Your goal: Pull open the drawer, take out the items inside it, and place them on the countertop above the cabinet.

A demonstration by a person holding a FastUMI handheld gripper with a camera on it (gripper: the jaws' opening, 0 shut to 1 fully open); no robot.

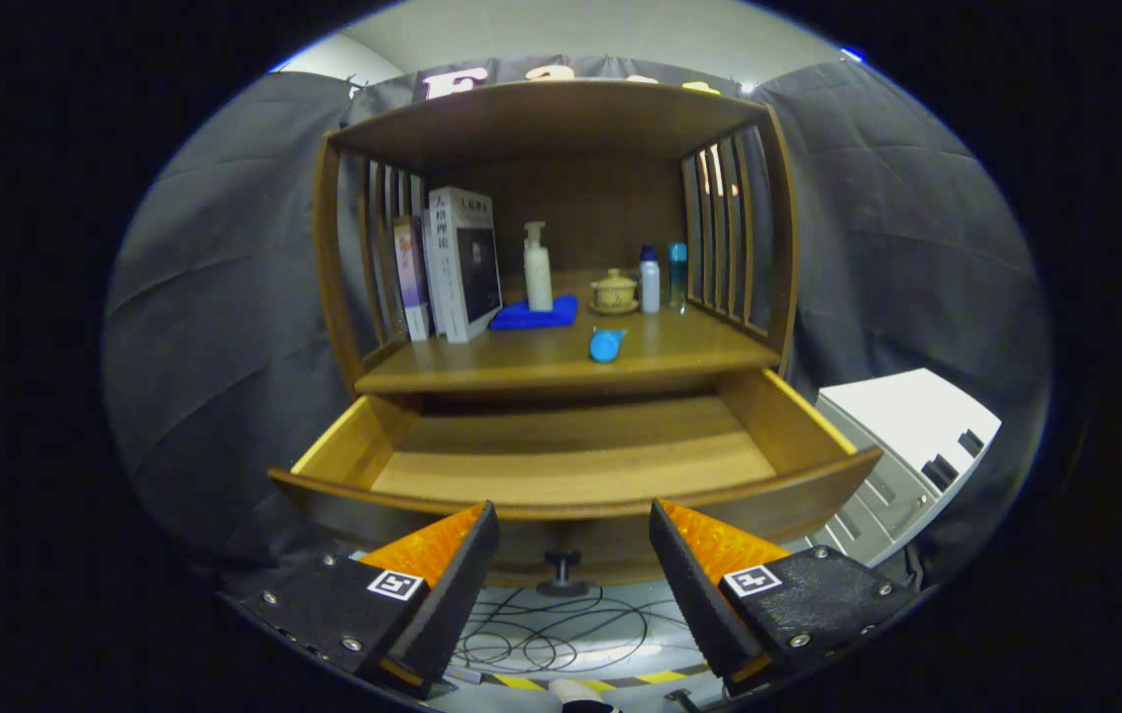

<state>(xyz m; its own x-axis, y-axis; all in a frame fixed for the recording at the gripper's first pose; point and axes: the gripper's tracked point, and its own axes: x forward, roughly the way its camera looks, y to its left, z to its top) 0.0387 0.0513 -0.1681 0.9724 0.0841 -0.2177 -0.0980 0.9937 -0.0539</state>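
One wooden drawer [575, 460] stands pulled well out of the brown wooden cabinet [561, 248], its pale plank floor bare as far as it shows; the curved dark front panel hides the nearest strip of the inside. Under that front a small black knob [562, 566] pokes down, just ahead of the gap between the fingers. On the surface [521, 361] above the drawer lies a small bright blue rounded object [606, 344] near the front edge; what it is cannot be made out. Behind it sit a folded blue cloth [536, 314], a cream pump bottle [538, 269] standing on the cloth, a yellowish lidded ceramic cup [614, 292] on a saucer, a white bottle with a dark cap [650, 281] and a translucent teal bottle [678, 276] beside it. Several upright books [452, 265] lean at the left slatted side. The hand-held gripper [572, 555] hangs level in front of the drawer, below its rim, fingers spread wide and pinching nothing. Beyond the fingers, loose black cables [551, 634] coil on the floor, and a white plastic unit [907, 446] stands to the right of the cabinet, partly cut off.
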